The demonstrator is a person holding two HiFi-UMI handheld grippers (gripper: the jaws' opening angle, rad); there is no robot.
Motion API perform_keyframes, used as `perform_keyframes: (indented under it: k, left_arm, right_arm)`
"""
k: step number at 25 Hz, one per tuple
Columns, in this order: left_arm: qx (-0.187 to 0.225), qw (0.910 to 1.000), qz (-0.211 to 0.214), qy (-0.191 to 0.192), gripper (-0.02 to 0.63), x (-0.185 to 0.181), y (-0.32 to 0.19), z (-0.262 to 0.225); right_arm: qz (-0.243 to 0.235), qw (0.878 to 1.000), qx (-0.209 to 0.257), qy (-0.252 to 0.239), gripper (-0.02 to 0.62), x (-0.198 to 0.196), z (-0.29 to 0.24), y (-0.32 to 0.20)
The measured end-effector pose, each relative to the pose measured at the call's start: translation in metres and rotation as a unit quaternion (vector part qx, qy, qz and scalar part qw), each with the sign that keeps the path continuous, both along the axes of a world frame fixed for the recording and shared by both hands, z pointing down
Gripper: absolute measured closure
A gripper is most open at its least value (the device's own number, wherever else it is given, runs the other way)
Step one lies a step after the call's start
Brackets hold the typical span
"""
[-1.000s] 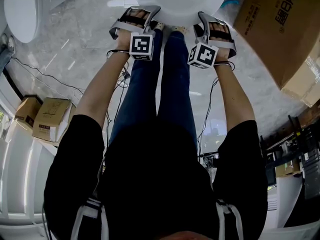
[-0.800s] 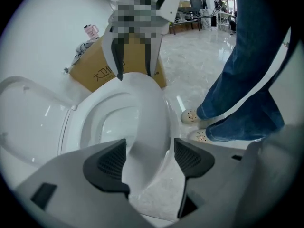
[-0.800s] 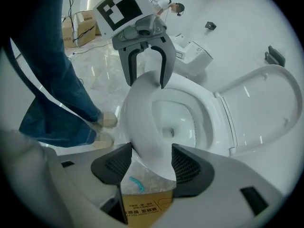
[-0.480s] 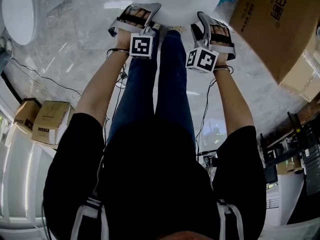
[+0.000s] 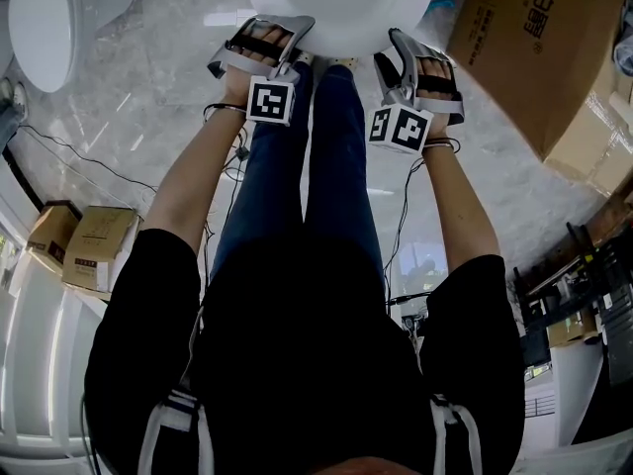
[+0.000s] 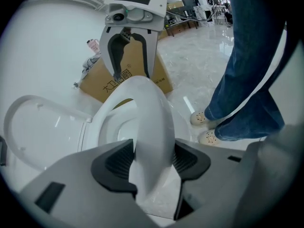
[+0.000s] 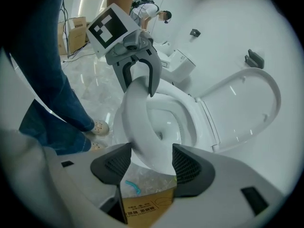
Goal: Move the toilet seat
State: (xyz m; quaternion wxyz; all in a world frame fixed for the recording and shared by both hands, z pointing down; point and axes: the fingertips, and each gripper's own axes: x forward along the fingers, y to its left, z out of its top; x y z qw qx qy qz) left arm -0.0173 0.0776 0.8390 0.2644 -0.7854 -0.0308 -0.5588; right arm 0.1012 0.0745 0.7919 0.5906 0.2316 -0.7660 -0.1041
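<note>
Grey marble floor (image 5: 148, 117) all around, and the person stands on it in blue jeans (image 5: 331, 166), both arms stretched down in front. Ahead is the white toilet bowl (image 7: 183, 122), its lid (image 7: 247, 108) tipped up and back against the white wall. A big cardboard box (image 5: 534, 47) sits just off to the right of it. A second toilet (image 5: 45, 18) stands well apart at the upper left, and two small cartons (image 5: 94, 245) rest by the left wall.

Now the toilet seat (image 5: 341, 3): the white ring is up off the bowl rim and tilted on edge, carried between the two claws just ahead of the person's pale shoes (image 6: 204, 127).

The left claw (image 6: 154, 160) has just been closing, and its dark ribbed pads (image 6: 118, 163) now press on both faces of the ring. The right claw (image 7: 151, 163) is clamped on the ring too, on the opposite side, with one pad on each face. Each claw appears at the far end of the ring in the other's view.
</note>
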Motion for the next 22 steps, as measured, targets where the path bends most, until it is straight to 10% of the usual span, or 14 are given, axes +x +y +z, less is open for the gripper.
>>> perform_keyframes:
  k: [22]
  left_arm:
    - [0.068,0.9959,-0.023,0.055,0.426,0.009,-0.035,-0.098]
  right_arm:
    - [-0.040,0.995,0.079,0.039,0.345,-0.002,-0.056,-0.024]
